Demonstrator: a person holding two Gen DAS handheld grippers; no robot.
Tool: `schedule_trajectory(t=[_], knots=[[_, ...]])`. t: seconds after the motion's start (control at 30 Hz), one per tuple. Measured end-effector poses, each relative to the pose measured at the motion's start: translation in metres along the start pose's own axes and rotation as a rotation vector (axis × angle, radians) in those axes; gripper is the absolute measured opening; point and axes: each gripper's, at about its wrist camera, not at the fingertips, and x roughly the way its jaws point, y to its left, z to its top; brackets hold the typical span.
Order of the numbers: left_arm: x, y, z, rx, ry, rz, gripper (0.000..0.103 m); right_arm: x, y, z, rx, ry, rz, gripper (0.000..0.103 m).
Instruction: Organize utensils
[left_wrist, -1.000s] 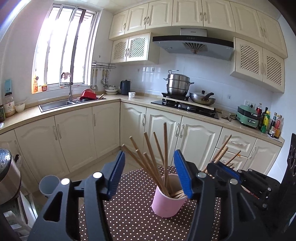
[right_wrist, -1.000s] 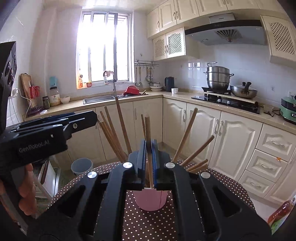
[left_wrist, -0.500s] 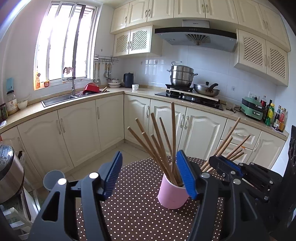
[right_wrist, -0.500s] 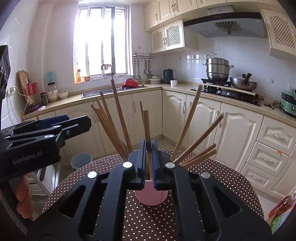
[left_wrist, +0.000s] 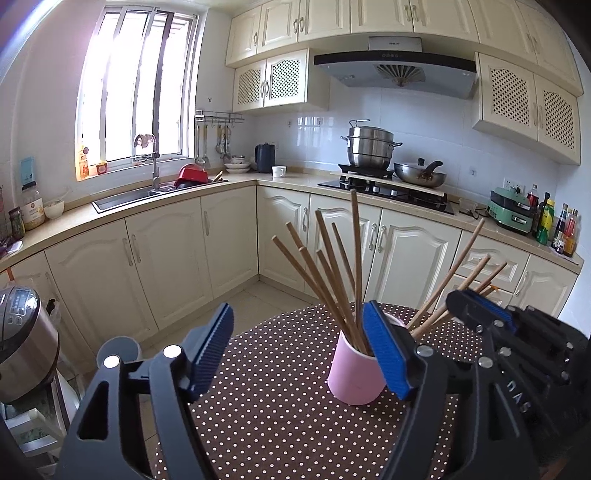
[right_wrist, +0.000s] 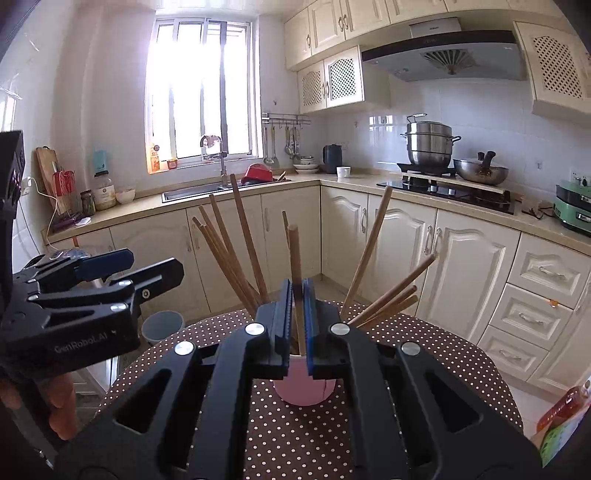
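Observation:
A pink cup (left_wrist: 352, 376) stands on the brown polka-dot table (left_wrist: 277, 406) with several wooden chopsticks (left_wrist: 332, 266) fanned out of it. My left gripper (left_wrist: 297, 314) hovers just left of the cup, its jaws opening and nothing between the blue pads; its right finger overlaps the cup's rim. In the right wrist view my right gripper (right_wrist: 295, 291) is shut on one upright chopstick (right_wrist: 294, 251) directly above the pink cup (right_wrist: 303, 391), whose mouth it hides. The other chopsticks (right_wrist: 229, 243) lean to both sides. The left gripper (right_wrist: 110, 266) shows at the left.
A grey bin (left_wrist: 118, 347) stands on the floor beyond the table's far left edge, with a rice cooker (left_wrist: 22, 339) further left. Cream cabinets line the room behind. A person's hand (right_wrist: 61, 410) grips the left tool. A coloured packet (right_wrist: 565, 417) lies at the right.
The left jaws have spread wider, and the cup has slid rightward behind the right finger in that view. The right gripper stays clamped on the same chopstick over the cup.

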Motion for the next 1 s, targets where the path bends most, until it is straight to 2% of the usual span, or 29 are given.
schedule_trajectory(t=[0.3, 0.7, 0.77, 0.8, 0.83, 1.0], knots=[[-0.031, 0.0, -0.003, 0.011, -0.021, -0.015, 0.073, -0.034, 0.002, 0.003, 0.014, -0.026, -0.013, 0.007], [-0.106, -0.016, -0.001, 0.073, -0.132, 0.015, 0.081, -0.096, 0.009, 0.004, 0.031, -0.062, -0.037, 0.008], [-0.121, -0.017, -0.003, 0.075, -0.152, 0.015, 0.082, -0.108, 0.012, 0.004, 0.02, -0.076, -0.049, 0.019], [-0.129, -0.018, -0.004, 0.075, -0.161, 0.017, 0.082, -0.117, 0.015, 0.003, 0.013, -0.089, -0.063, 0.039], [-0.137, -0.018, -0.005, 0.074, -0.167, 0.013, 0.082, -0.122, 0.017, 0.003, 0.011, -0.098, -0.073, 0.063], [-0.174, -0.019, -0.01, 0.076, -0.208, 0.019, 0.082, -0.157, 0.026, 0.0, -0.002, -0.149, -0.095, 0.064]])
